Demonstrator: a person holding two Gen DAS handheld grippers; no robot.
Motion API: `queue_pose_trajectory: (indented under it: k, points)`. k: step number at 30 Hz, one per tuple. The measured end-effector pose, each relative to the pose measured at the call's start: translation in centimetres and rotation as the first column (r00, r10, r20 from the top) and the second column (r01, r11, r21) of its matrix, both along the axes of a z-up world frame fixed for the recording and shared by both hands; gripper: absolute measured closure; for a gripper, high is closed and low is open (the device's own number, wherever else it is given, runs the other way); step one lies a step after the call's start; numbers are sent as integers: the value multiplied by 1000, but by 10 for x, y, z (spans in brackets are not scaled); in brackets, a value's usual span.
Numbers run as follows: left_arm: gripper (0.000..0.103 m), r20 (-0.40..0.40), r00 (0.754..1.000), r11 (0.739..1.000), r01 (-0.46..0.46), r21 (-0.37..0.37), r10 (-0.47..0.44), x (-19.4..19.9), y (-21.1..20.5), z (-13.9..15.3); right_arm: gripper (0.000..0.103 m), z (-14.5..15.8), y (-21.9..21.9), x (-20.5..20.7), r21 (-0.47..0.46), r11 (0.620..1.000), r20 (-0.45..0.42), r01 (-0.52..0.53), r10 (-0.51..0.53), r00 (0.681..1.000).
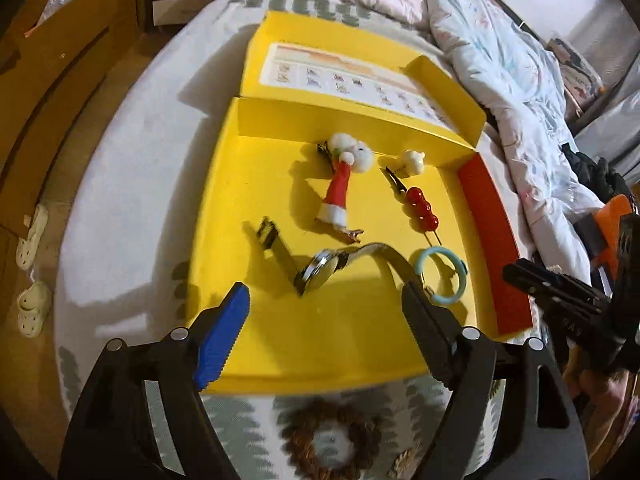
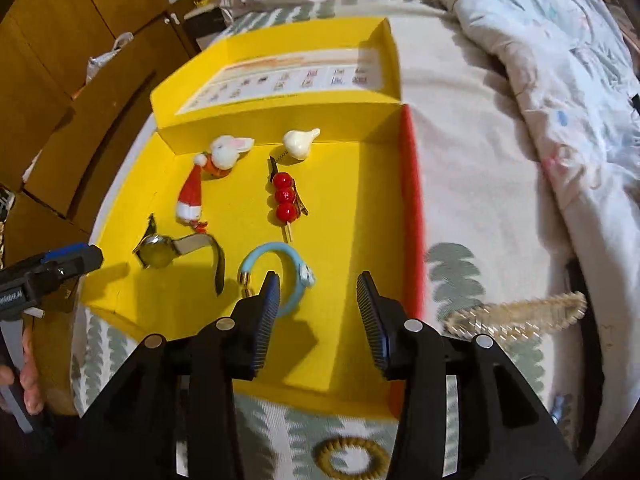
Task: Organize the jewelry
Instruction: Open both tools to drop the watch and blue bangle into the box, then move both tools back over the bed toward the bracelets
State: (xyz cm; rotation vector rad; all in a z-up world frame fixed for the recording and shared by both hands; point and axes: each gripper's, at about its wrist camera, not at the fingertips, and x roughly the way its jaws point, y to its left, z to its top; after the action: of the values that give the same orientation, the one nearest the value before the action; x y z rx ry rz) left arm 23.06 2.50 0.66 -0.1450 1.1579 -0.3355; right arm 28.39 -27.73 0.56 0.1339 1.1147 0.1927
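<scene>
On the bed (image 2: 460, 184), the open yellow box (image 1: 256, 184) holds the jewelry. Both claws, left claw (image 1: 326, 300) and right claw (image 2: 318, 300), gape apart, empty, at its 6 o'clock edge. Inside: watch (image 1: 320, 272) near center, blue ring (image 2: 280, 276) toward 5 o'clock, rabbit clip (image 2: 216, 160) at 12 o'clock.

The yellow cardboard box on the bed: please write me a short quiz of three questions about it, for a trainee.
1. True or false: the silver wristwatch with dark strap lies inside the yellow cardboard box.
2. Which item lies outside the box? A) light blue ring-shaped bangle B) mustard coiled hair tie C) red three-bead hair clip
3. Fill in: both the left hand-held gripper and the right hand-held gripper are ____.

Key: 1 true; 2 B; 3 open
</scene>
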Motion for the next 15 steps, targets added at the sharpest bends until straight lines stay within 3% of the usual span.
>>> queue_pose_trajectory:
  k: [4,6,11,15]
  points:
    - [24,32,999,999,4,40,-6,-25,14,4,54,14,-25,-32,37,999,8,34,-35,999]
    - [23,40,999,999,10,37,-11,-36,24,7,46,18,-38,-50,64,996,17,59,-60,998]
    - [20,94,994,992,-61,107,51,-49,63,6,44,24,-68,-87,53,990,33,134,-136,990]
    - [20,28,990,981,-141,131,138,-55,106,-7,44,26,-80,-102,32,987,24,160,-161,987]
